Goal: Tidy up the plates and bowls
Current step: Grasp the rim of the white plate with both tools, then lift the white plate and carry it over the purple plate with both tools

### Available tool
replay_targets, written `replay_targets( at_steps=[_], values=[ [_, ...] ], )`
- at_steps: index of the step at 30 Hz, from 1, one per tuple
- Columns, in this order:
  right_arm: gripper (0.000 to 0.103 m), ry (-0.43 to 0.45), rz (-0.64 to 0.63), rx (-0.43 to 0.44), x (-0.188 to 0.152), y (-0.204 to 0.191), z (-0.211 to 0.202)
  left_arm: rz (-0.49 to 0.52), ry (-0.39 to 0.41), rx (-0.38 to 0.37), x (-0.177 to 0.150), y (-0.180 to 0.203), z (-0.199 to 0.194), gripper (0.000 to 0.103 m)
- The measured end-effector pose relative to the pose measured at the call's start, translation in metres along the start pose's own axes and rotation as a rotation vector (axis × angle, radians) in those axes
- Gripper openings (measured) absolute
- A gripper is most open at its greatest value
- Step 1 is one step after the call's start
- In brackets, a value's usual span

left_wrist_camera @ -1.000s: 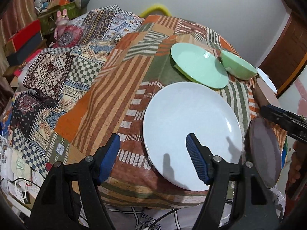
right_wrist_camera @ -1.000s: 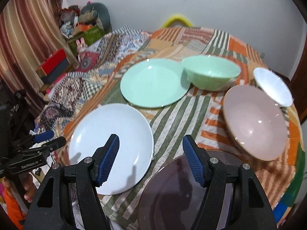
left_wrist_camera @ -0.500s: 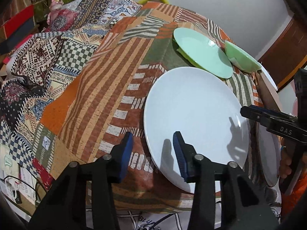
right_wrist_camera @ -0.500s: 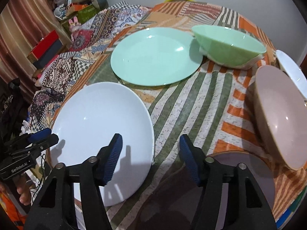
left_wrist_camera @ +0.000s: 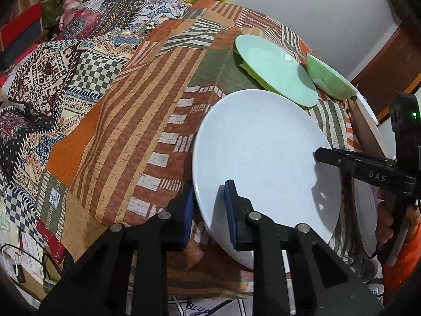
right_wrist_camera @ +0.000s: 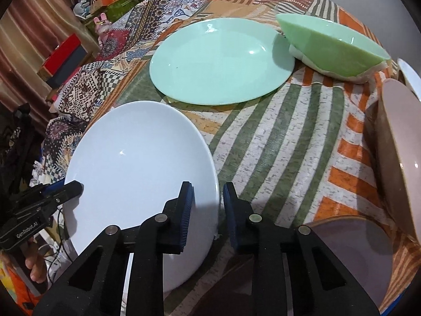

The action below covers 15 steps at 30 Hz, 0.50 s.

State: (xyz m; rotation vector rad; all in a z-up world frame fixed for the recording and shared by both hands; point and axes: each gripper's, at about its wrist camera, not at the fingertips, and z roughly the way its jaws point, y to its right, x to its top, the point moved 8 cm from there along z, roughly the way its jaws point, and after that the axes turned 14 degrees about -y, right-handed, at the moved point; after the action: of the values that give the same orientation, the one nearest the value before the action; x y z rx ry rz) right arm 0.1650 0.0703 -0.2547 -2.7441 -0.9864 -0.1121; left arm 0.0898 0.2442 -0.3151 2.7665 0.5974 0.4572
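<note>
A white plate (left_wrist_camera: 263,163) (right_wrist_camera: 136,168) lies on the patchwork cloth, nearest to me. My left gripper (left_wrist_camera: 209,210) straddles its left rim, one blue pad on the plate's face and the other outside the edge. Its jaws are closing on the rim. Across the plate, my right gripper (right_wrist_camera: 206,210) closes the same way on the right rim. Each gripper shows in the other's view: the right gripper (left_wrist_camera: 319,155), the left gripper (right_wrist_camera: 76,187). A green plate (right_wrist_camera: 221,60) and a green bowl (right_wrist_camera: 334,47) sit farther back.
A pink bowl (right_wrist_camera: 397,142) stands at the right edge, with a small white bowl (right_wrist_camera: 410,76) behind it. A dark purple plate (right_wrist_camera: 350,250) lies under my right gripper's right side. The cloth (left_wrist_camera: 118,131) drops off at the left toward boxes and a pink toy rabbit (left_wrist_camera: 72,5).
Both grippers have sunk toward the white plate and their jaws have narrowed from wide apart to a tight straddle of its opposite rims.
</note>
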Motion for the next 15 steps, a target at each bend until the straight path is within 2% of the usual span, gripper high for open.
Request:
replay_targets(
  at_steps=[3,15],
  values=[
    [0.022,0.000,-0.001,-0.004,0.000,-0.002,0.001,0.006,-0.002,0.018,0.000,0.001,0.000,0.022],
    [0.022,0.028,0.012,-0.004,-0.002,-0.005,-0.011,-0.026,0.007,-0.007,-0.004,0.002,-0.015,0.022]
  ],
)
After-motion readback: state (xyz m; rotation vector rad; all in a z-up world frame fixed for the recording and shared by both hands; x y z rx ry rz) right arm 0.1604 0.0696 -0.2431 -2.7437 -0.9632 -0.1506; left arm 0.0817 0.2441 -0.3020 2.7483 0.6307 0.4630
